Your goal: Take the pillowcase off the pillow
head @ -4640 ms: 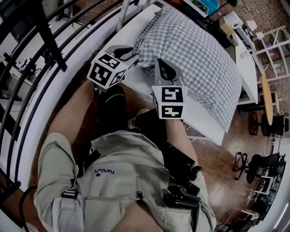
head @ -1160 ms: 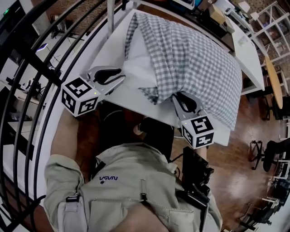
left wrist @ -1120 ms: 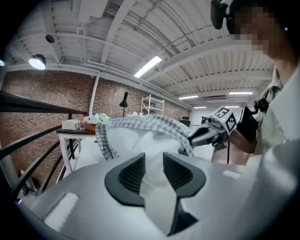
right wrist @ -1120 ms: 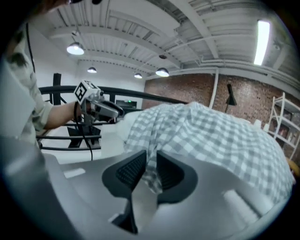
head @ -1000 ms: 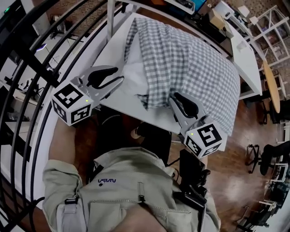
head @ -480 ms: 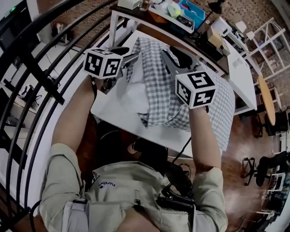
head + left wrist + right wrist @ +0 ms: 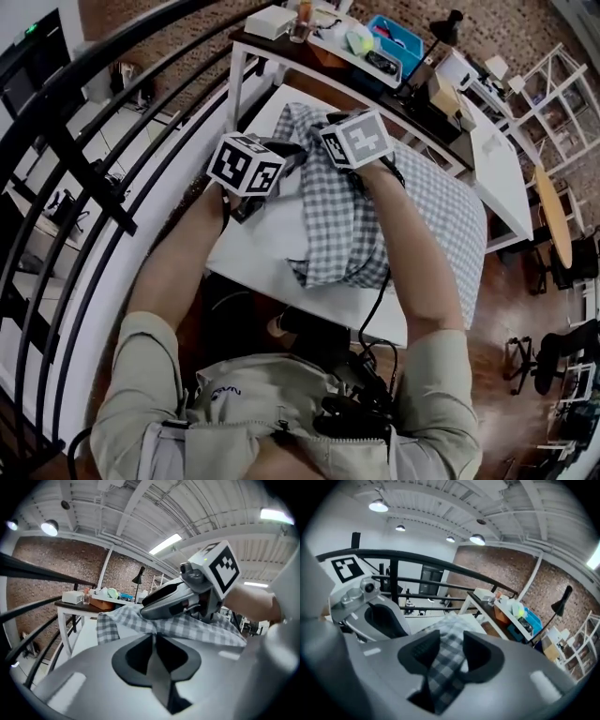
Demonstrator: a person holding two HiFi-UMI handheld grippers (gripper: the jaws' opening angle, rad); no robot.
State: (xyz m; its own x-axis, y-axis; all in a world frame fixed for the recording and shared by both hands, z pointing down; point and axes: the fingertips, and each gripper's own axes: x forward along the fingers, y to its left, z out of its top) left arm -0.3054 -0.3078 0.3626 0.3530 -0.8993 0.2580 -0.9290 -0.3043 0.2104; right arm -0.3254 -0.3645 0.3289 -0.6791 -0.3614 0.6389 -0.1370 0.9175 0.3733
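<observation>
- Left gripper [image 7: 153, 640]: jaws brought nearly together, having just been closing. A thin pale fold sits pinched between the pads, and it appears to be the bare white cloth of the pillow [image 7: 279, 199] (the fold is too narrow to be sure of this).
- Right gripper [image 7: 448, 649]: jaws standing wide, having just been opening. A band of the checked pillowcase [image 7: 342, 220] lies in the gap, but the pads do not look pressed on it, so I judge it not yet gripped.
- Location of item: the pillow lies on the white table [image 7: 242, 270], with its bare part on the person's left. The pillowcase is rucked into a ridge down the middle and covers the rest out to the right.
- Governing relation: both grippers meet at the far end of the ridge, just beside one another, left on the bare side and right on the checked side.
- Judgement: the case must travel rightward, away from the left gripper. The right gripper is the nearer to it and should close on the cloth, while the left anchors the pillow.
- Risk: a shallow bite may slip off the bunched fabric.
</observation>
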